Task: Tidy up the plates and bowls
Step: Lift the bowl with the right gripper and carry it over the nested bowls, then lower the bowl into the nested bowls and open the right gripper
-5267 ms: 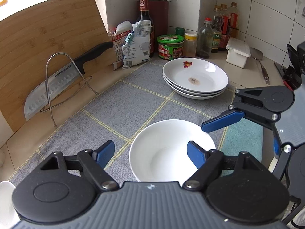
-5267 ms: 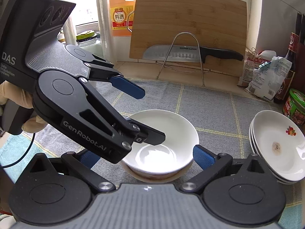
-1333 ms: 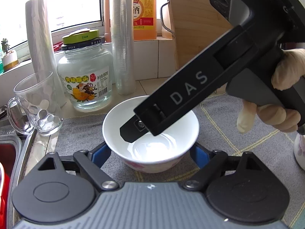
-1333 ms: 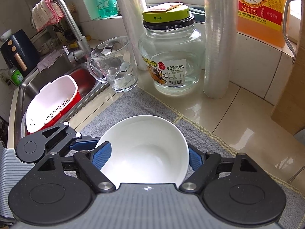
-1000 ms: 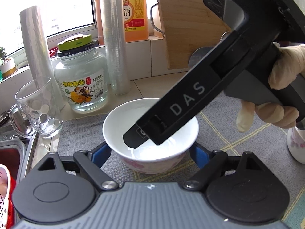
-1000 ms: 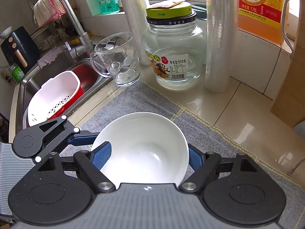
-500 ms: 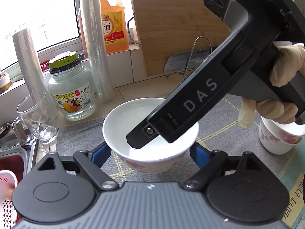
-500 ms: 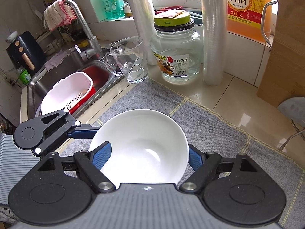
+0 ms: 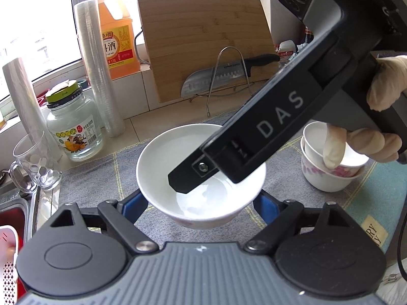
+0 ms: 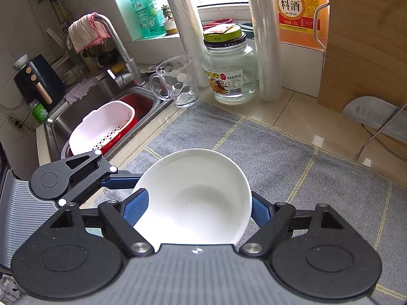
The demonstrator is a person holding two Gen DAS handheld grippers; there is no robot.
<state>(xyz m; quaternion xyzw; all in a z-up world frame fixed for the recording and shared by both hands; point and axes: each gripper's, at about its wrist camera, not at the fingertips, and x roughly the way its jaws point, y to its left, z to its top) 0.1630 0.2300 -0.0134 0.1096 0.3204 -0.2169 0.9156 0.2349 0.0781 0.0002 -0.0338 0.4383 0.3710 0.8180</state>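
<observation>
White bowl (image 9: pixel 201 178) sits btwn left gripper (image 9: pixel 201 203) fingers, both blue pads pressed on its sides, clamped, above grey mat (image 9: pixel 96 178). Right gripper (image 10: pixel 195 208) also closed on same bowl w/ pads at either side; its body crosses over the bowl. 2 stacked floral cups (image 9: pixel 328 175) just right of left gripper. Glass mug (image 10: pixel 178 84) ahead-left of right gripper.

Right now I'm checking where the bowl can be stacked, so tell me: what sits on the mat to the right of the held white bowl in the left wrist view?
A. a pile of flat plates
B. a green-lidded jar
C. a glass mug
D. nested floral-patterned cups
D: the nested floral-patterned cups stand on the grey mat right of the white bowl; mug and jar are on its left.
</observation>
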